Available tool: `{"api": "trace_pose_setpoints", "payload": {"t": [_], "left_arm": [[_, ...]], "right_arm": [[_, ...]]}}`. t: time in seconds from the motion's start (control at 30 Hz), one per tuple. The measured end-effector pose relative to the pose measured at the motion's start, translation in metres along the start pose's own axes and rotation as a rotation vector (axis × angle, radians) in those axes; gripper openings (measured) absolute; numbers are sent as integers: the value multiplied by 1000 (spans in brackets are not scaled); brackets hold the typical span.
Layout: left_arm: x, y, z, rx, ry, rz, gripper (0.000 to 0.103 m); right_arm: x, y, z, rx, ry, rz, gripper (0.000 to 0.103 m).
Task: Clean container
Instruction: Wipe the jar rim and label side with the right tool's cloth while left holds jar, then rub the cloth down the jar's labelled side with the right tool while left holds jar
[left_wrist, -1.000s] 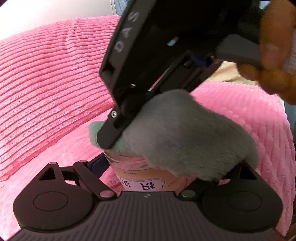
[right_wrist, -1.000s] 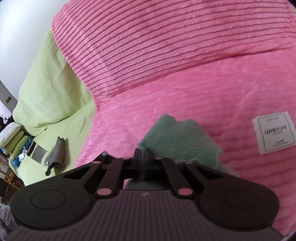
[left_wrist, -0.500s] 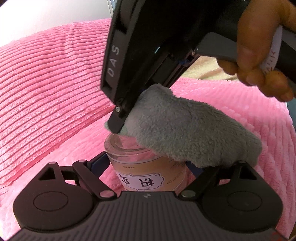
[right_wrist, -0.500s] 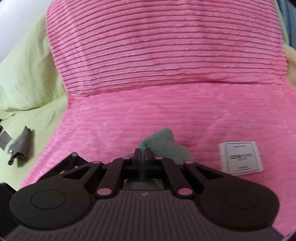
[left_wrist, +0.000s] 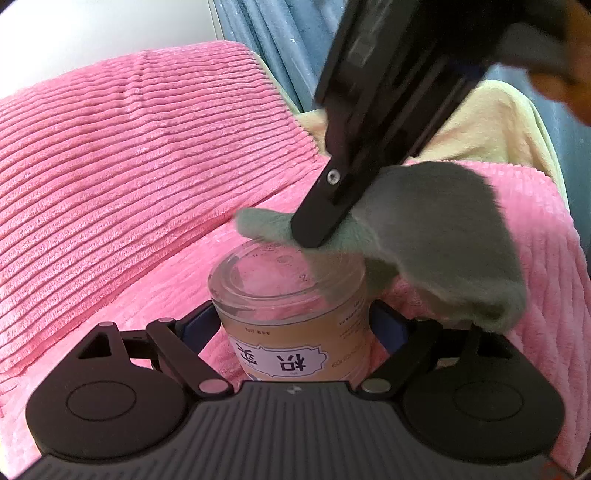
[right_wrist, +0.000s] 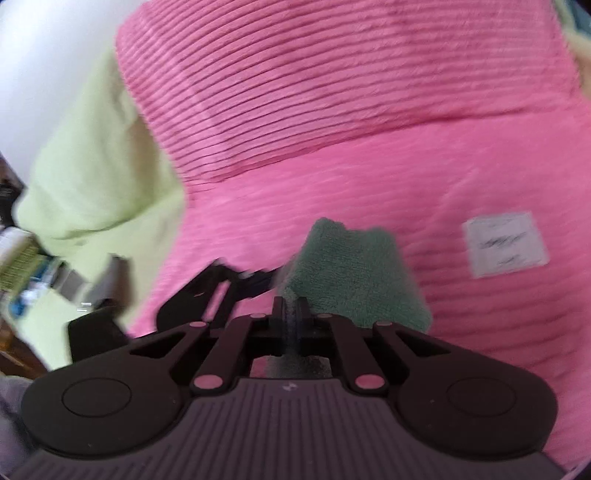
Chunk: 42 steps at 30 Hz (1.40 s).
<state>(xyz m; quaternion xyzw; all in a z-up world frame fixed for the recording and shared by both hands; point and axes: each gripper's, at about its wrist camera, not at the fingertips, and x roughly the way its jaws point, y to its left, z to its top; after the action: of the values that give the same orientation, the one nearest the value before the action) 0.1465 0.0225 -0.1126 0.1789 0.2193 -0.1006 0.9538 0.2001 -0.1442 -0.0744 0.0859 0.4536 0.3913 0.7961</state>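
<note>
My left gripper (left_wrist: 291, 325) is shut on a clear glass jar (left_wrist: 288, 314) with a white label, held upright over the pink blanket. My right gripper (left_wrist: 317, 236) comes down from the upper right and is shut on a grey-green fluffy cloth (left_wrist: 439, 236). The cloth touches the far right rim of the jar and hangs over its right side. In the right wrist view the right gripper (right_wrist: 290, 306) pinches the cloth (right_wrist: 354, 273), and part of the left gripper shows at the lower left. This view is blurred.
A pink ribbed blanket (left_wrist: 129, 177) covers the bed and a pillow behind. A white fabric label (right_wrist: 506, 243) lies on the blanket at right. Lime-green bedding (right_wrist: 92, 184) is at left, blue curtains (left_wrist: 273, 55) at the back.
The cloth has slid from covering the jar's mouth toward its far right rim, exposing the opening. My right gripper has lifted and shifted right; the jar stays held.
</note>
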Motion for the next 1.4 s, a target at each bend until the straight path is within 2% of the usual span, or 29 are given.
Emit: {"api": "trace_pose_setpoints", "payload": {"t": [0.17,0.27,0.4,0.53,0.83,0.97,1.2,1.3,1.4], "left_arm": [[-2,1,0,-5,4,-6,88],[-2,3,0,-15,10,-8,88],[-3,-2,-1,20,8,10,88],[-2,1,0,6,17,6,88],[-4,-1,0,14,14,18,88],[-6,-9,-2,68,-2,44,87],[-6,-7,0,59,-3,27,84],[-10,0,2,4,-22,-4,86],[-9,6,6,-34,-27,-5,89]], "right_arm": [[13,-24,-5,125,0,133,3],[21,-31,-2,138,-11,167,2],[31,-29,3,110,-24,150,1],[38,-21,13,39,-36,101,0],[41,-7,26,-133,-99,-112,0],[34,-10,25,-166,-126,-221,1],[12,-31,12,-35,-161,-180,2],[10,-34,5,11,-168,-134,2],[7,-32,3,9,-170,-131,2]]}}
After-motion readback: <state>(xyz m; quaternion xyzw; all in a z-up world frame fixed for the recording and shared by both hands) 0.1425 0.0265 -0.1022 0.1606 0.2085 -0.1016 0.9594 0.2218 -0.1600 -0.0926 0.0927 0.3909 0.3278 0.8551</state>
